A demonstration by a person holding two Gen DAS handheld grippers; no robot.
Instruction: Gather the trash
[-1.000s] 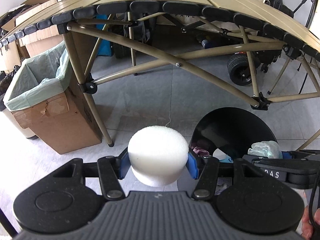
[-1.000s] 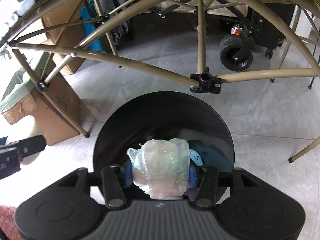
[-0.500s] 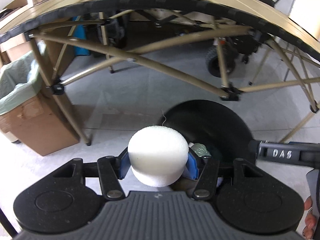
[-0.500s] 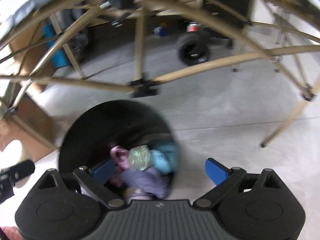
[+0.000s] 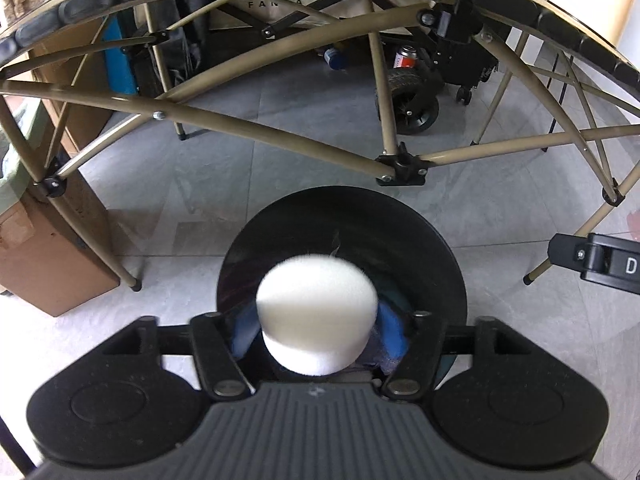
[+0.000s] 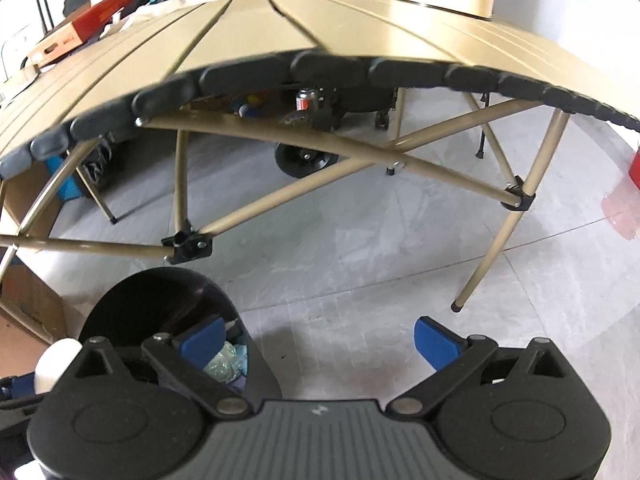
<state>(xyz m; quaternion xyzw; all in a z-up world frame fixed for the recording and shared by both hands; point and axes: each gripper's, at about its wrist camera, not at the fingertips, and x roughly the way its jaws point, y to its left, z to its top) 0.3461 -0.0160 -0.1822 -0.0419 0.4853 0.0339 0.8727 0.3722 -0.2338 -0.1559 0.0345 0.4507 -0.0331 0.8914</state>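
Observation:
My left gripper (image 5: 318, 330) is shut on a round white foam piece (image 5: 316, 308) and holds it right above the open black bin (image 5: 342, 216) on the floor. The bin (image 6: 160, 292) also shows at the lower left of the right wrist view, with crumpled plastic trash (image 6: 226, 364) inside. My right gripper (image 6: 320, 338) is open and empty, to the right of the bin above the floor. The foam piece (image 6: 56, 364) shows at that view's left edge.
A tan folding table (image 6: 320, 28) with crossed metal legs (image 5: 400, 164) stands over and behind the bin. A cardboard box with a green liner (image 5: 44, 232) sits on the left. A wheeled cart (image 5: 416, 100) and cans are under the table. The floor is grey tile.
My right gripper opened, dropped the crumpled plastic into the bin and drew away up and to the right. My left gripper carried the foam piece over the bin's mouth.

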